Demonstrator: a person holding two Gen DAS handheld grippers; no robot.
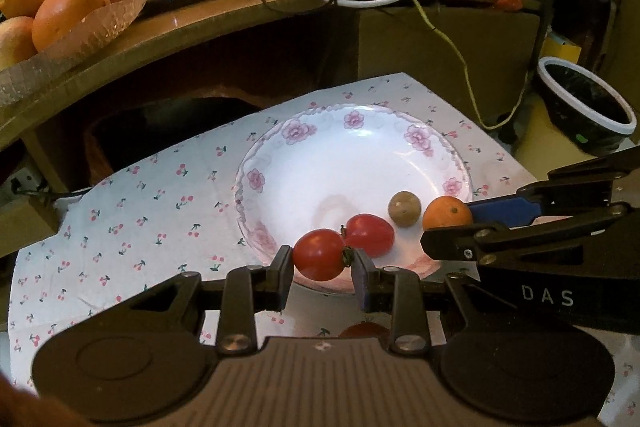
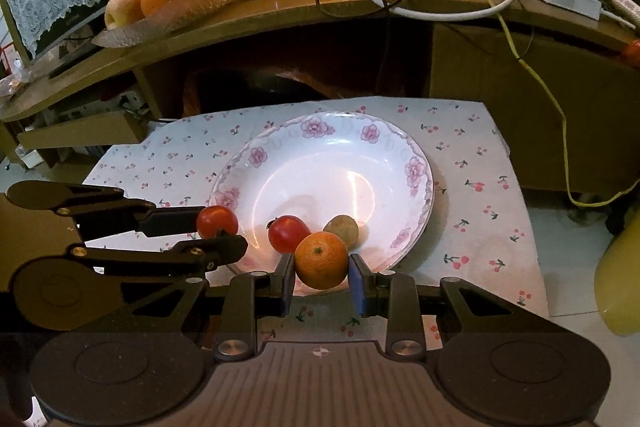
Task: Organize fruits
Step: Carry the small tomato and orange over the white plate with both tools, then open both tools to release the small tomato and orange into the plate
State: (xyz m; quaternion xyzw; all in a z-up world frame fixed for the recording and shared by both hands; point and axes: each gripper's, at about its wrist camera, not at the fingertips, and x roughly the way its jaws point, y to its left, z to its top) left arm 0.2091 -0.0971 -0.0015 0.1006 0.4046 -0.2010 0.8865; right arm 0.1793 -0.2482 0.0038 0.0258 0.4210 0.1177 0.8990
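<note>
Left wrist view: a cherry tomato (image 1: 320, 254) is clamped in the left claw (image 1: 322, 269) over the near rim of the flowered plate (image 1: 352, 131). A small orange (image 2: 322, 259) is clamped in the right claw (image 2: 322, 277), just beside a second tomato (image 2: 287, 233) and a brownish fruit (image 2: 342, 229) lying on the plate.

The left gripper (image 1: 322, 261) is closed on a red tomato (image 1: 319, 254) above the near rim of a flowered white plate (image 1: 320, 155), which sits on a cherry-print cloth (image 1: 132, 219). On the plate's near side lie a second tomato (image 1: 370, 234) and a small brown fruit (image 1: 404, 208). At the plate's right edge, the right gripper (image 1: 472, 223) grips a small orange (image 1: 447, 213).
</note>
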